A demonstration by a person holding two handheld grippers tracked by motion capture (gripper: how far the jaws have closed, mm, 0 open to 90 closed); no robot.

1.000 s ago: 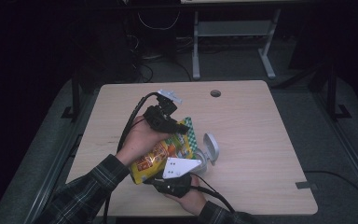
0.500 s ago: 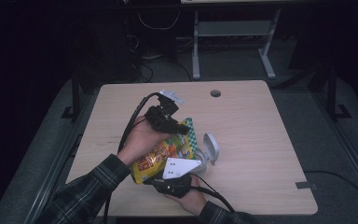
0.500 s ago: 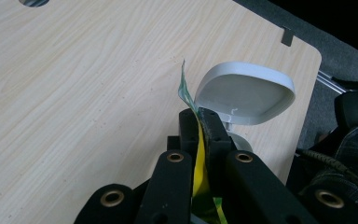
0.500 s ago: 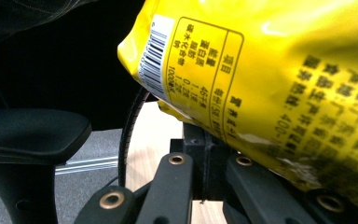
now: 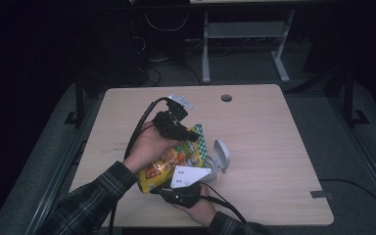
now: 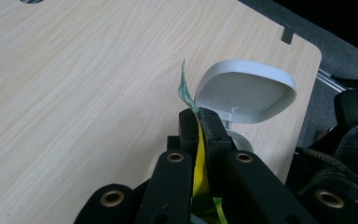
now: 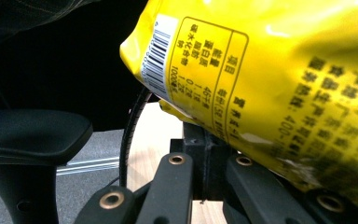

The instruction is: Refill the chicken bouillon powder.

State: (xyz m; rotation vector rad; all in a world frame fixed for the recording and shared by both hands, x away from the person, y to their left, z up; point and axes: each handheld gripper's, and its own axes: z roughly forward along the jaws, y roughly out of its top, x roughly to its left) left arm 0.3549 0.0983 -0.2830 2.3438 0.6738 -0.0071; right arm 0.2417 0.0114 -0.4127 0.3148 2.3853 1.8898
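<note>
A yellow snack bag (image 5: 169, 164) hangs between the two grippers above the near middle of the light wooden desk (image 5: 259, 132). The left gripper (image 5: 192, 137) sits at the far end of the bag, and in the left gripper view its black jaws are clenched on the bag's thin green-and-yellow top edge (image 6: 196, 140), which stands up between the pads. The right gripper (image 5: 174, 188), with a grey three-cornered plate on top, is at the near end of the bag, close to the near edge of the desk. In the right gripper view its jaws are drawn together under the bag's lower corner (image 7: 242, 74), where a barcode and printed panel face the camera; the bag covers the tips, so whether the pads pinch the bag's seam cannot be told from that view, though the jaws look closed. Just to the right of the bag, a small grey container with a hinged lid (image 5: 220, 157) stands on the desk with the lid swung up and open; the left gripper view shows the hollow inside of that lid (image 6: 244, 91) just beyond the jaw tips. A round cable hole (image 5: 226, 98) lies near the far edge of the desk. The person's plaid sleeves (image 5: 90, 200) enter from the near side.
</note>
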